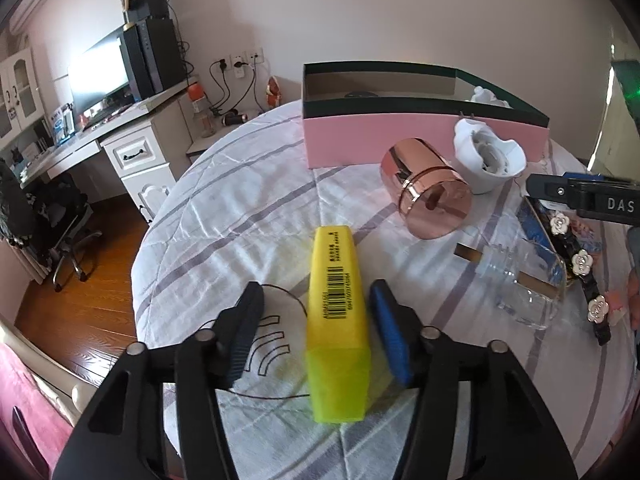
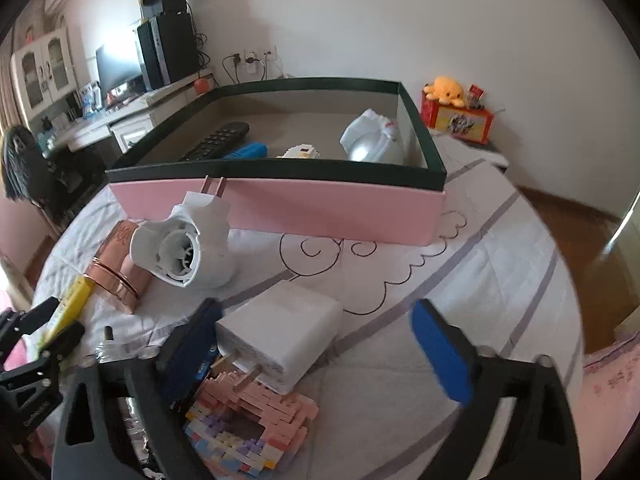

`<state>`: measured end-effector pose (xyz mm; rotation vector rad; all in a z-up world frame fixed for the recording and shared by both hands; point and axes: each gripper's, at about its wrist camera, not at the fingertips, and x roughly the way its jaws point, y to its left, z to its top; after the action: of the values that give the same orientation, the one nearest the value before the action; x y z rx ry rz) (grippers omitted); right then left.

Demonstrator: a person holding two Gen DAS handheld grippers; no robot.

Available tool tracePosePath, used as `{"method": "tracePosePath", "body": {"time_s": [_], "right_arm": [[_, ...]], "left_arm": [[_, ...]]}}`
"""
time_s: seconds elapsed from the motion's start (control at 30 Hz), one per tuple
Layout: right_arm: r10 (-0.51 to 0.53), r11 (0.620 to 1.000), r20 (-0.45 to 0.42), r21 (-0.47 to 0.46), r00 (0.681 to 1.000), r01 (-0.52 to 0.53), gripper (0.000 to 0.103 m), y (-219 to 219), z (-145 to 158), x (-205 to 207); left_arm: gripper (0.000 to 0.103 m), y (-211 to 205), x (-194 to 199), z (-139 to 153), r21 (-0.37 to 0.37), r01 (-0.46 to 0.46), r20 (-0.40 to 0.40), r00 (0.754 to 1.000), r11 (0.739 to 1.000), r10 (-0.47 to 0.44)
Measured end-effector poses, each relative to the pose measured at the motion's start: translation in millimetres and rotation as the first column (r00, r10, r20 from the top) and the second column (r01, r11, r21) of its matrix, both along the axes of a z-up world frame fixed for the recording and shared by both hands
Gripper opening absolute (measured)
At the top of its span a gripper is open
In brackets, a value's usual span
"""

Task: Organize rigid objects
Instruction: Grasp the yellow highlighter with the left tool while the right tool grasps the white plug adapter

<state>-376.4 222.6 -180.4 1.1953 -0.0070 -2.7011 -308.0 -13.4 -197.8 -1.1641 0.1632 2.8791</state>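
Left gripper (image 1: 316,332) open astride highlighter (image 1: 338,320) | right gripper (image 2: 320,344) open | highlighter cap blurred

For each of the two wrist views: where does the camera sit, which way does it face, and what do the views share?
Left wrist: behind the left claw, looking across the table toward the pink box; its open fingers flank a yellow highlighter.
Right wrist: behind the right claw, facing the same box; open fingers flank a white charger.
Shared: box, highlighter, rose-gold canister.
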Motion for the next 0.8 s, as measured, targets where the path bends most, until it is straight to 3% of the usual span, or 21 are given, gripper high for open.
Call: {"method": "tracePosePath", "body": {"time_s": [0.07, 0.17, 0.23, 0.3, 0.53, 0.7, 0.8], "right_arm": [[0.020, 1.000, 0.006, -0.023, 1.000, -0.019, 0.064, 5.1, -0.9, 1.0], [0.018, 1.000, 0.017, 0.006, 1.000, -0.018, 0.061, 8.6, -3.2, 3.6], [0.030, 1.000, 0.017, -0.005, 0.999, -0.030, 0.051, 15.4, -2.6, 6.8], [0.019, 0.999, 0.017, 0.040, 1.000, -0.019, 0.041, 20.7, -3.8, 11.1], [-0.002, 0.998, 0.002, 0.058, 1.000, 0.002, 0.041, 41.0, -5.7, 34.2], [-0.009, 0.997, -0.011, 0.074, 1.000, 0.010, 0.042, 35.6, -6.8, 25.0], [-0.011, 0.996, -0.011, 0.087, 1.000, 0.012, 0.049, 33.8, -6.6, 18.5]], "left_arm": [[0.062, -1.3, -1.3, -0.4, 0.008, -0.003, 0.000, 1.000, 1.000, 0.003], [0.065, -2.1, -2.1, -0.4, 0.007, -0.006, -0.002, 1.000, 1.000, 0.006], [0.066, -2.6, -2.9, -0.3, 0.010, -0.006, -0.002, 1.000, 1.000, 0.007], [0.067, -2.5, -3.6, -0.9, 0.013, -0.009, -0.005, 1.000, 1.000, 0.009], [0.065, 0.8, -3.6, -3.4, 0.008, -0.009, -0.026, 1.000, 1.000, 0.009], [0.040, 8.7, -3.0, -3.4, 0.006, 0.040, -0.037, 0.998, 0.999, -0.040], [0.031, 10.3, -4.3, -3.5, 0.014, 0.061, -0.038, 0.997, 0.998, -0.060]]}}
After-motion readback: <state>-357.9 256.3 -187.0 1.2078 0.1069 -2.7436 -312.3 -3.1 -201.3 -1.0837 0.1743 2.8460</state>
